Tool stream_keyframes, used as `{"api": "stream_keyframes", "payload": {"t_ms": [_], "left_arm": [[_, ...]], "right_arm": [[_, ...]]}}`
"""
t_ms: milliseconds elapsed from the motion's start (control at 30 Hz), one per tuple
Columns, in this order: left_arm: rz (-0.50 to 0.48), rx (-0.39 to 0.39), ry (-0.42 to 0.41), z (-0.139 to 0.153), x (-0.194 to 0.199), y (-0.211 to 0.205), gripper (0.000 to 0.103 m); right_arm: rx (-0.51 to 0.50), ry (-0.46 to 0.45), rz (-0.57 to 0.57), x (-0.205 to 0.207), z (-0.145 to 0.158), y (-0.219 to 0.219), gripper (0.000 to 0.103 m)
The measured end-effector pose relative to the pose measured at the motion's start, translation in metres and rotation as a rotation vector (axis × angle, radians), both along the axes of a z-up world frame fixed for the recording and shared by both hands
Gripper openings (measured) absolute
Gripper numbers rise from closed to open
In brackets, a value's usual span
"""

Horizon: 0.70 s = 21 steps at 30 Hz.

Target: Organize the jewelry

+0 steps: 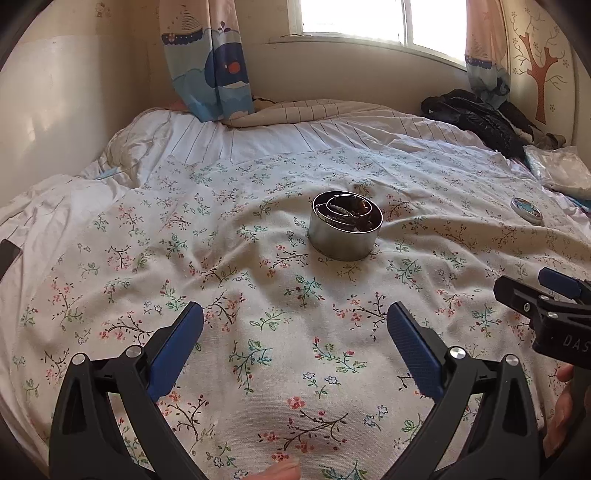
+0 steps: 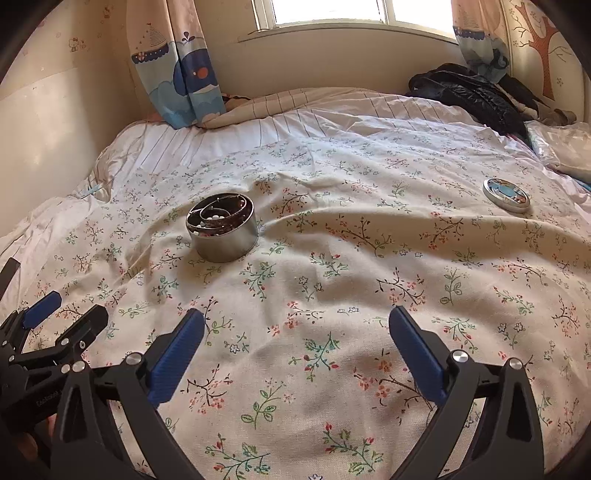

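Nearest to us, both grippers hang over the floral sheet (image 2: 314,295) with nothing between their blue pads. Our left gripper (image 1: 295,325) is spread wide and empty; our right gripper (image 2: 297,332) is spread just as wide, also empty. In the left view the right gripper's tip shows at 3 o'clock; in the right view the left one sits at 8 o'clock. Neither touches anything.

Further out stands the tin (image 1: 345,229), a round metal can, open-topped and upright on the rumpled sheet. From the left gripper it lies ahead at about 12 o'clock; from the right at about 11 o'clock (image 2: 223,230). Inside we see bangles (image 2: 221,212) curled along the wall, plus small white beads and darker pieces we cannot make out.

The lid (image 2: 506,195) lies flat, well apart from the tin, at about 2 o'clock in both views.

We judge the tin light, stiff and slick: smooth metal that could slip between pads, on soft bedding that may let it tip. Squeezing across the wall looks safest. The lid is thin and low on yielding cloth, so we would take it by opposite edges. The jewelry seems small and loose, likely to spill if the tin tilts.

Beyond lie a striped quilt (image 1: 295,129), a dark jacket (image 1: 476,118), curtains (image 1: 207,62) and the window (image 1: 369,18).
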<state>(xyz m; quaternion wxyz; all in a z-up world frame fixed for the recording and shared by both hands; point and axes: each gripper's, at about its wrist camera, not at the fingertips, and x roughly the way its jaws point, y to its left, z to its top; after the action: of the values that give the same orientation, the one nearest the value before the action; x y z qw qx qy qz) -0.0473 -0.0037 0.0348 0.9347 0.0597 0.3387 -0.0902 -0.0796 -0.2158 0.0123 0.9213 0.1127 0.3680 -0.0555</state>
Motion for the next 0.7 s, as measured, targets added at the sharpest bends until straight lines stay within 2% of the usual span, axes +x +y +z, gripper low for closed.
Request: {"api": "stream_keyframes", "payload": {"t_ms": [233, 467, 700], "left_arm": [[0.039, -0.031, 0.000, 0.004, -0.004, 0.013, 0.096], [0.039, 0.001, -0.021, 0.008, -0.013, 0.010, 0.096], [0.047, -0.017, -0.039, 0.013, -0.018, 0.015, 0.096]], "right_arm": [[-0.003, -0.004, 0.009, -0.008, 0.004, 0.003, 0.096], [0.056, 0.002, -0.019, -0.015, 0.002, -0.006, 0.096], [0.000, -0.018, -0.007, -0.021, 0.007, 0.005, 0.096]]}}
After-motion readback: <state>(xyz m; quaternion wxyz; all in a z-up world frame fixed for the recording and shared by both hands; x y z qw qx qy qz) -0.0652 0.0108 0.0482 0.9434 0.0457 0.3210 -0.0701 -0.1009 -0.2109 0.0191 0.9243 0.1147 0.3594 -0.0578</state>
